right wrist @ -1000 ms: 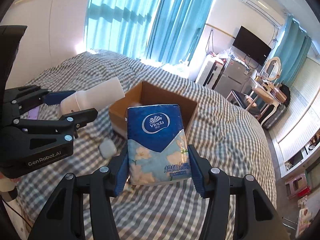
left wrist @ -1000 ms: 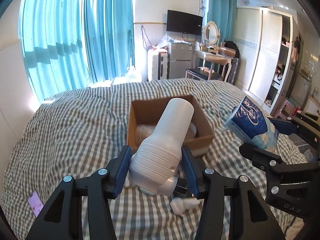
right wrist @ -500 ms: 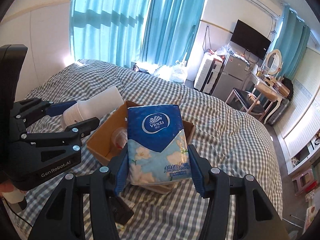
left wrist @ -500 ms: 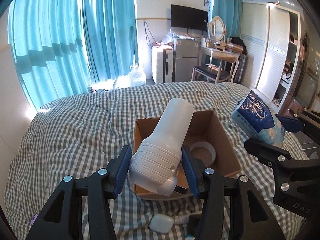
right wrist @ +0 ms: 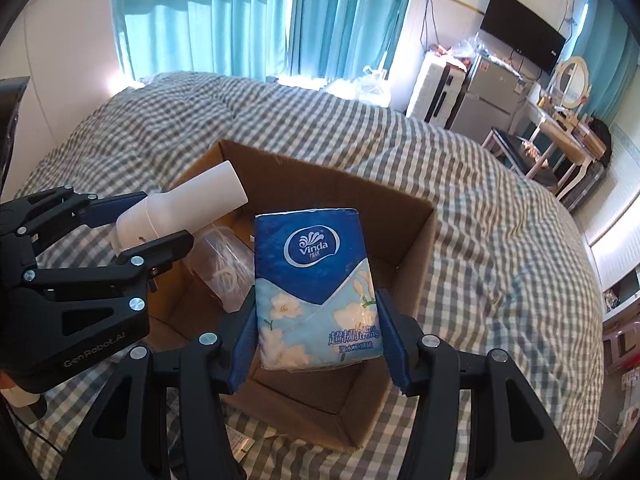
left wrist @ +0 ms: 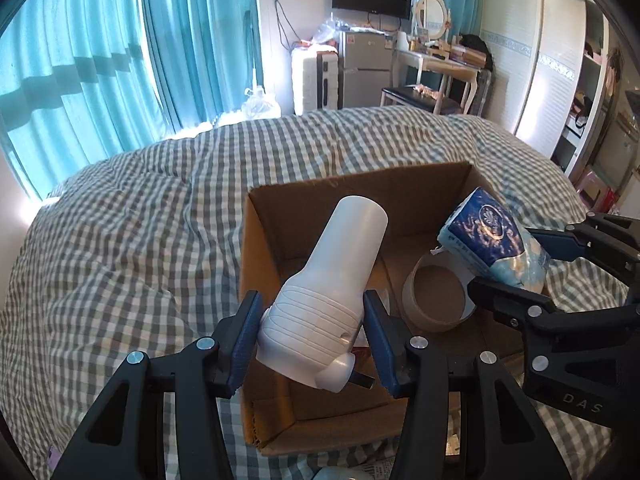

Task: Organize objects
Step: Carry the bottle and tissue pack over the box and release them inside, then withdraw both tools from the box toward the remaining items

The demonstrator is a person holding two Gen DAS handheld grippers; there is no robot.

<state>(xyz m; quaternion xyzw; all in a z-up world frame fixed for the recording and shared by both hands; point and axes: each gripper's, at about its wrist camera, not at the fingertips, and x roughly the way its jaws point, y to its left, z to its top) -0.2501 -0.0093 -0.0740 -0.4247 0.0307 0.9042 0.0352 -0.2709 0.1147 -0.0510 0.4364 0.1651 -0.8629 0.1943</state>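
We hold the left gripper [left wrist: 312, 340] clamped on a white hair dryer [left wrist: 332, 296] over the left half of the cardboard box [left wrist: 360, 188]. Tape roll [left wrist: 434, 298] lies inside. Our right gripper [right wrist: 316, 340] pinches the Vinda tissue pack [right wrist: 316, 288] above the box's right half.

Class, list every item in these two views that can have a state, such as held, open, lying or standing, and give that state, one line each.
White plastic bottle-shaped device: held tilted over the box, in the left gripper.
Blue Vinda tissue pack: held above the box, in the right gripper.
Brown cardboard box: open-topped, resting on the bed.
Brown tape roll: lying inside the box.
Clear plastic container: inside the box.
Grey checked quilt: spread over the bed.
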